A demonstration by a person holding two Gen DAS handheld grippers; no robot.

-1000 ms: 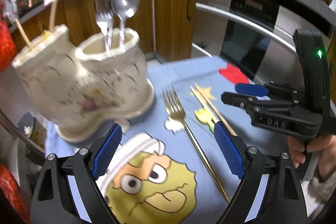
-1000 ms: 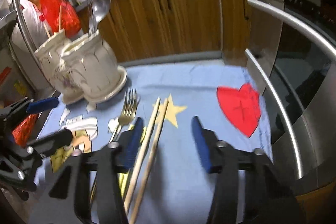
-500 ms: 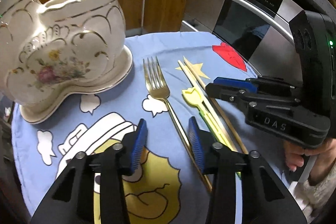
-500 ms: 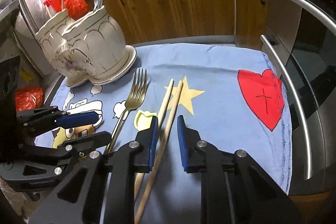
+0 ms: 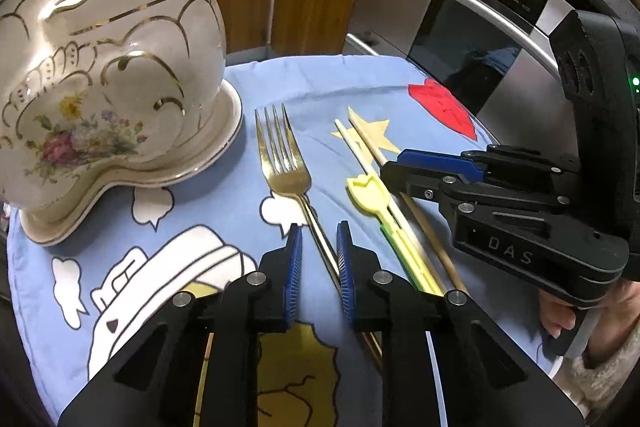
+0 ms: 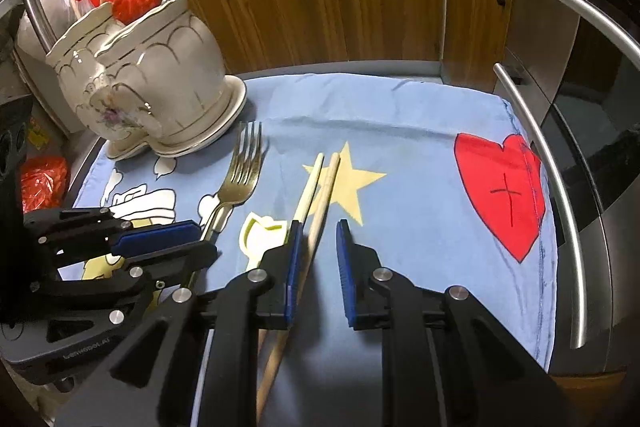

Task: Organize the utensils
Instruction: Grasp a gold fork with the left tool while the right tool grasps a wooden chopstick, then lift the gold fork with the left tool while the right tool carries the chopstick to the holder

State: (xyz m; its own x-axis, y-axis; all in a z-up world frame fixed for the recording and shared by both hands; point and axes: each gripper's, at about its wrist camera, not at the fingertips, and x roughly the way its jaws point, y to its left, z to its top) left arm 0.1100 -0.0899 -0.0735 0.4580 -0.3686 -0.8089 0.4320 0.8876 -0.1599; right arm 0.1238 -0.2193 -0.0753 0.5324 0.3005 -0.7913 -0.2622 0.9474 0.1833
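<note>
Blue cartoon-print cloth (image 5: 224, 219) carrying a gold fork (image 5: 286, 167), two wooden chopsticks (image 6: 320, 195) and a yellow utensil (image 5: 370, 193) lying side by side. Cream floral holder (image 5: 120, 87) at 10 o'clock of the fork, with a fork and spoon standing inside. Left gripper (image 5: 318, 259): jaws closing, narrow gap, fork handle between, pads not pressing. Right gripper (image 6: 318, 259): narrow gap, chopstick between beside the left pad; grip cannot be told.

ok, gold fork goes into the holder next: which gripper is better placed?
Left. The left gripper straddles the gold metal fork handle, jaws closing on it. The right gripper sits over the wooden chopsticks instead, beside the fork.
</note>
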